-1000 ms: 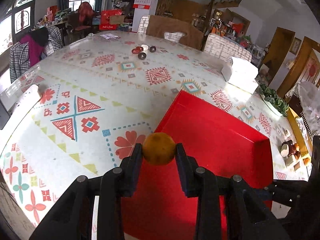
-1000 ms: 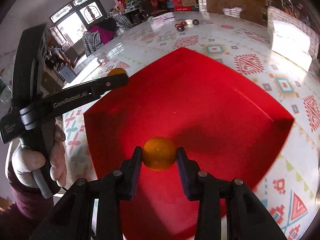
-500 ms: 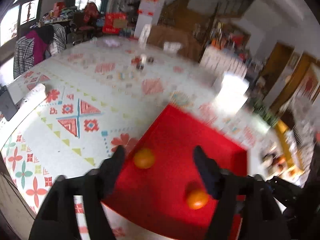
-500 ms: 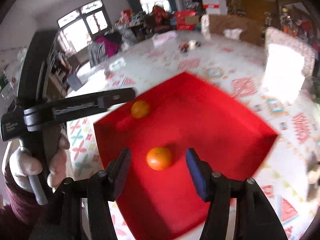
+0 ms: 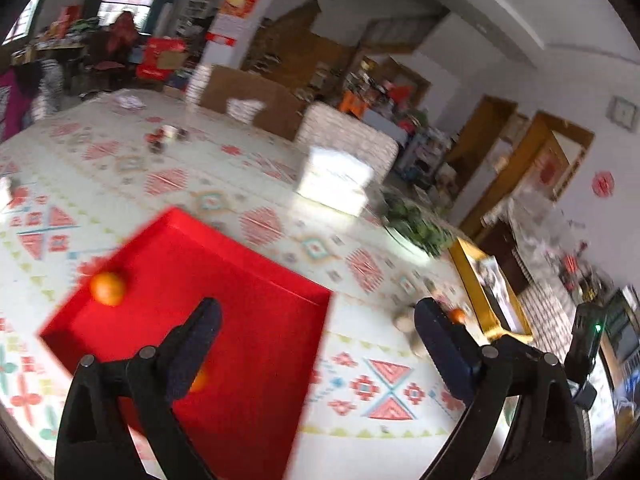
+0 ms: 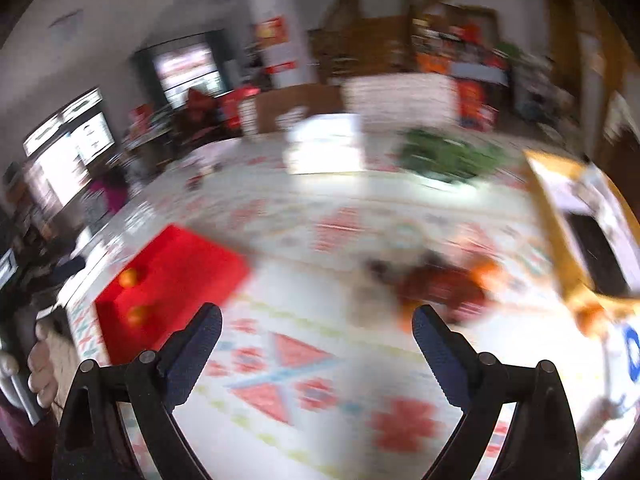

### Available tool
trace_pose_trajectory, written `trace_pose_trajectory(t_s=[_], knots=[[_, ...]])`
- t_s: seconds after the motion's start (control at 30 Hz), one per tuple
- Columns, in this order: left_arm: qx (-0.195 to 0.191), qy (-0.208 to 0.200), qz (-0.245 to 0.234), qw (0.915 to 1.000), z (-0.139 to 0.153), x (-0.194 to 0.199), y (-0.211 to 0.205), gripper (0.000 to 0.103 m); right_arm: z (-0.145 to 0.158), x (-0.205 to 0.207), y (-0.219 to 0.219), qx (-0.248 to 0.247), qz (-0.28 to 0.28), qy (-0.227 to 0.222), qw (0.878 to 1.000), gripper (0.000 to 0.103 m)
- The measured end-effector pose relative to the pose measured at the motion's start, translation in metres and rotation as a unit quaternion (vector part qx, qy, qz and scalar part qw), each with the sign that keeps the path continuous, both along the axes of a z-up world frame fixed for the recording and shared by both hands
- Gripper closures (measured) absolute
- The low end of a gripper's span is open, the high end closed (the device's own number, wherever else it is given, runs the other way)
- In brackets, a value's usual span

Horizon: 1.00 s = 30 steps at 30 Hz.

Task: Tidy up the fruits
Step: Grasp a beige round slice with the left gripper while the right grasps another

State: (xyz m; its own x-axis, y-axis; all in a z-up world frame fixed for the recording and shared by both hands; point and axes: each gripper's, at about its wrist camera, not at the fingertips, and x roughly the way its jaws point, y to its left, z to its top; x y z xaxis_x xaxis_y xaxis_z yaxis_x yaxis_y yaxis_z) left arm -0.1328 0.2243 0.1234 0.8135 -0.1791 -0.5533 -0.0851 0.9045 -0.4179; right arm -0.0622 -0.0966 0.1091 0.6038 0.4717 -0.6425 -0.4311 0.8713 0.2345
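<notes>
Both wrist views downward, tray (image 5: 248,280) shared

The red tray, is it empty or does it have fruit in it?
Not empty. Two oranges lie inside the red tray, apart from each other.

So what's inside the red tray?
Two oranges lie in the red tray: one near its left corner, the other half hidden behind the left hand-held gripper. Nothing else shows.

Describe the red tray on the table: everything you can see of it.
The red tray is a square, shallow, glossy container with low raised walls, plastic by the look of it. It lies flat on the patterned tablecloth, one corner pointing away from the left camera. Two oranges sit inside: one near its left corner, another partly hidden behind a gripper finger. Nothing grips it. Motion blur hides finer detail.
</notes>
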Motion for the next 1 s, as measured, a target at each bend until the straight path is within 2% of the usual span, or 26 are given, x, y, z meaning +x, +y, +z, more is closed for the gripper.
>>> trace_pose_trajectory(t_s=[0.07, 0.1, 0.13, 0.17, 0.23, 0.37, 0.5, 0.6, 0.63, 0.87, 1.0], knots=[[-0.006, 0.017, -0.025, 0.9995, -0.010, 0.016, -0.022, 0.008, -0.009, 0.008, -0.032, -0.003, -0.040, 0.017, 0.999, 0.013], [-0.010, 0.025, -0.037, 0.9989, -0.015, 0.024, -0.032, 0.012, -0.015, 0.014, -0.046, -0.002, -0.054, 0.032, 0.998, 0.026], [-0.012, 0.038, -0.056, 0.9976, -0.023, 0.035, -0.045, 0.027, -0.021, 0.019, -0.055, 0.000, -0.060, 0.045, 0.997, 0.034], [-0.012, 0.048, -0.066, 0.9966, -0.028, 0.040, -0.053, 0.043, -0.026, 0.022, -0.061, 0.000, -0.066, 0.055, 0.996, 0.037], [-0.017, 0.075, -0.096, 0.9924, -0.042, 0.055, -0.074, 0.053, -0.036, 0.032, -0.070, -0.005, -0.077, 0.063, 0.995, 0.038], [0.010, 0.096, -0.120, 0.9881, -0.062, 0.070, -0.110, 0.053, -0.054, 0.045, -0.074, 0.000, -0.067, 0.078, 0.995, 0.038], [0.040, 0.108, -0.142, 0.9832, -0.076, 0.085, -0.137, 0.053, -0.072, 0.050, -0.062, -0.019, -0.053, 0.084, 0.995, 0.040], [0.060, 0.114, -0.155, 0.9795, -0.082, 0.097, -0.155, 0.053, -0.081, 0.052, -0.053, -0.036, -0.045, 0.085, 0.995, 0.055], [0.065, 0.116, -0.160, 0.9782, -0.084, 0.101, -0.161, 0.053, -0.083, 0.053, -0.051, -0.045, -0.046, 0.085, 0.994, 0.067], [0.106, 0.116, -0.190, 0.9691, -0.094, 0.123, -0.201, 0.053, -0.084, 0.054, -0.062, -0.019, -0.059, 0.086, 0.994, 0.069], [0.120, 0.121, -0.190, 0.9669, -0.102, 0.135, -0.213, 0.053, -0.084, 0.057, -0.071, -0.004, -0.071, 0.091, 0.993, 0.069]])
